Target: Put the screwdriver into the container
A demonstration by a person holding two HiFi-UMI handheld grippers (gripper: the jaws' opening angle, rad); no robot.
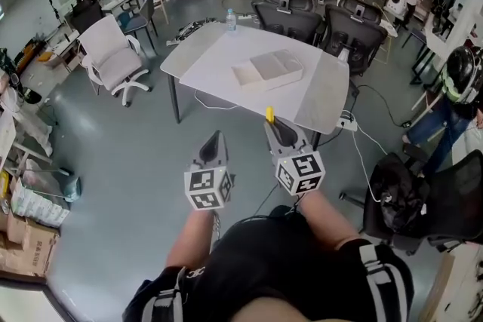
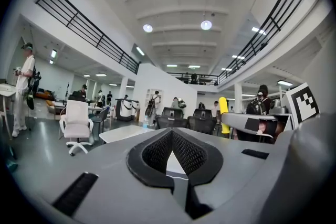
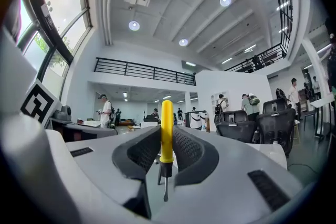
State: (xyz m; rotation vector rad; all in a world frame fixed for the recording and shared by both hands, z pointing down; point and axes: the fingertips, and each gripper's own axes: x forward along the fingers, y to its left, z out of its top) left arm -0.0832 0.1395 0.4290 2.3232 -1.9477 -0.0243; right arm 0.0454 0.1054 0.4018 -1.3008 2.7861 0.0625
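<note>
Two pads of the right gripper (image 3: 167, 129) were closed on the yellow handle of the screwdriver (image 3: 167, 136), which was held upright between them with its dark metal shaft pointed down toward the gripper's body. Nothing was seen between the jaws of the left gripper (image 2: 171, 132); their tips were brought together, with only a small diamond-shaped gap left behind them. Both grippers were held level and side by side above the grey floor (image 1: 136, 162), short of the table (image 1: 332, 98). The screwdriver's yellow end was seen close to the table's near edge, well apart from the container (image 1: 268, 69), a shallow white box laid near the middle of the tabletop. A water bottle (image 1: 231, 19) was stood at the far edge, and black office chairs (image 1: 294, 20) were ranged behind the table.
</note>
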